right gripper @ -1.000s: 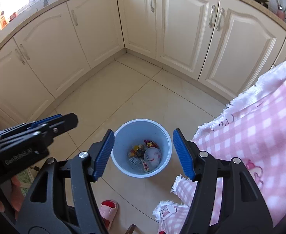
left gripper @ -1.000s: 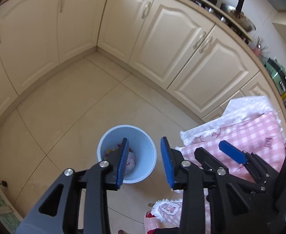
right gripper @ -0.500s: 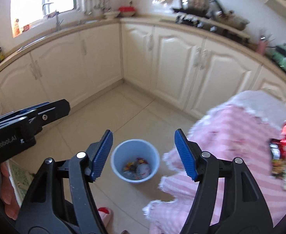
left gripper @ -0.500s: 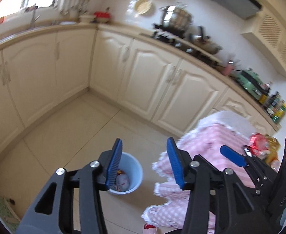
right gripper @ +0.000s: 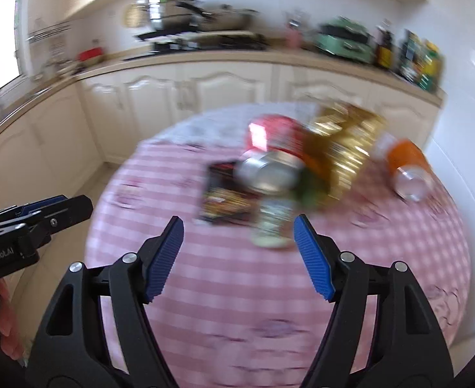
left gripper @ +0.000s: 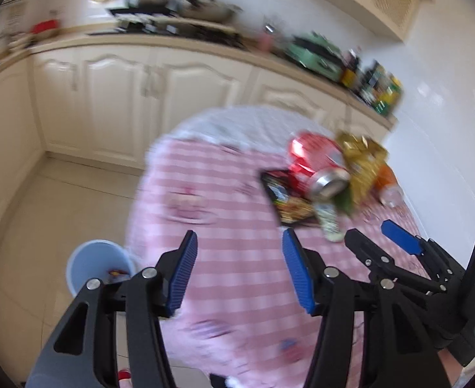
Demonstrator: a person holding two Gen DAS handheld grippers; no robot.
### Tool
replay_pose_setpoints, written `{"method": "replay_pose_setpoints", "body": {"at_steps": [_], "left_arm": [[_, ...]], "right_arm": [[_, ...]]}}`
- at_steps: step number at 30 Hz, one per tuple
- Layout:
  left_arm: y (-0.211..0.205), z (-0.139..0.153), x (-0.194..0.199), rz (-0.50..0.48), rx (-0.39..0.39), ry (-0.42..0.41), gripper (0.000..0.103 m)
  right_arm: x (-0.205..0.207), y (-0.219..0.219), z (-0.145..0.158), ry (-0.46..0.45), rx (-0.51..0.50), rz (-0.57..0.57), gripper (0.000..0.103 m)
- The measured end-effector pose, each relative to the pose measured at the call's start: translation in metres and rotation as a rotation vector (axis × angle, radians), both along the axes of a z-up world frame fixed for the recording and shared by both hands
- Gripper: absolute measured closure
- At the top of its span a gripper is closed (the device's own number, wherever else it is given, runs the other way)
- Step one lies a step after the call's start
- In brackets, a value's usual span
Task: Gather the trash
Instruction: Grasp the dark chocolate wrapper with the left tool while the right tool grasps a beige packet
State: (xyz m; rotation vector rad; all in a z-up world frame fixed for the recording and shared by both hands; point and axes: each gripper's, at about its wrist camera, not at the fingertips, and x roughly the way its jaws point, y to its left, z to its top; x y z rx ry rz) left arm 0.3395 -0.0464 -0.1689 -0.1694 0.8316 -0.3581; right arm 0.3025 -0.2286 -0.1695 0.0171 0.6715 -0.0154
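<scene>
Left gripper [left gripper: 237, 271]: jaws apart and opening, nothing between them, above the pink checked tablecloth [left gripper: 237, 242].
Right gripper [right gripper: 237, 255]: jaws apart and opening, empty.
Trash: heaped on the table's far side, blurred; what looks like a silver can [right gripper: 266, 171], gold wrapper [right gripper: 347, 142], dark packet [right gripper: 224, 200], orange bottle [right gripper: 405, 161].
Bin [left gripper: 88, 258]: pale blue, on the floor beside the table.
</scene>
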Motion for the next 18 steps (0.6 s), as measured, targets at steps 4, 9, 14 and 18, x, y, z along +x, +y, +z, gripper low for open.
{"method": "replay_pose_setpoints", "body": {"at_steps": [4,9,14,18], "left_arm": [[-0.042,-0.014,0.021,-0.061,0.017,0.041,0.049],[-0.08,-0.027,0.053,-0.072,0.067,0.065,0.049],[-0.099,-0.044,0.081,-0.051,0.14,0.097,0.049],[-0.104,-0.046,0.085,-0.047,0.168,0.084,0.05]], "right_arm": [[-0.003,-0.037,-0.014,0.018,0.027,-0.056,0.033],[0.003,-0.064,-0.024,0.042,0.054,-0.087,0.033],[0.012,-0.077,-0.029,0.078,0.107,-0.083,0.033],[0.021,-0.077,-0.027,0.082,0.101,-0.081,0.031]]}}
